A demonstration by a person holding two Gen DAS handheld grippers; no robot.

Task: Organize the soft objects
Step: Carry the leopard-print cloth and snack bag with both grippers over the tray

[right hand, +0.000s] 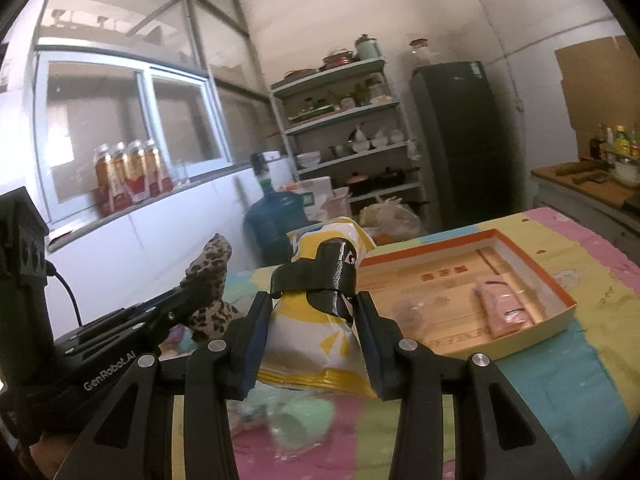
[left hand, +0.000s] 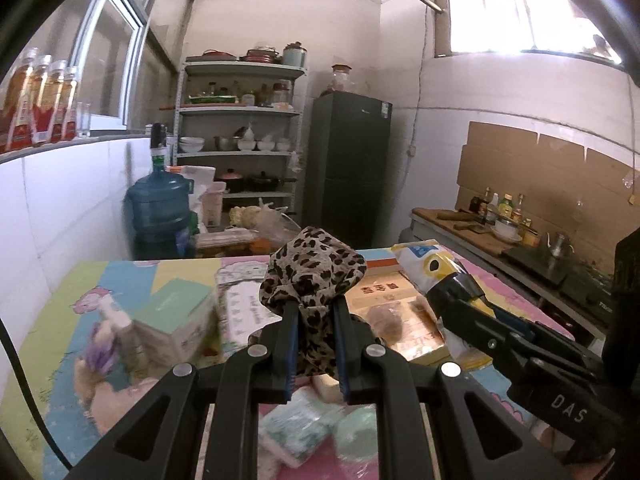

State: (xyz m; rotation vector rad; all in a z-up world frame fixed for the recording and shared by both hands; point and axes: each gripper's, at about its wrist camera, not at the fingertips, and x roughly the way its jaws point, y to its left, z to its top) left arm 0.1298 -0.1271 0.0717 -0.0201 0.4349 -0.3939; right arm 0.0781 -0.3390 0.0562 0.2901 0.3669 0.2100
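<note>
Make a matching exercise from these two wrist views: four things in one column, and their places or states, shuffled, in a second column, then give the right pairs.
Things
1. leopard-print fabric piece
2. yellow and white crinkly snack bag
3. shallow orange-rimmed cardboard tray
4. blue plastic water jug

Places or states
A. lying open on the colourful table mat
B. standing on the floor beyond the table
C. pinched in the left gripper, lifted off the table
D. clamped between the right gripper fingers

Pairs: 1-C, 2-D, 3-A, 4-B
</note>
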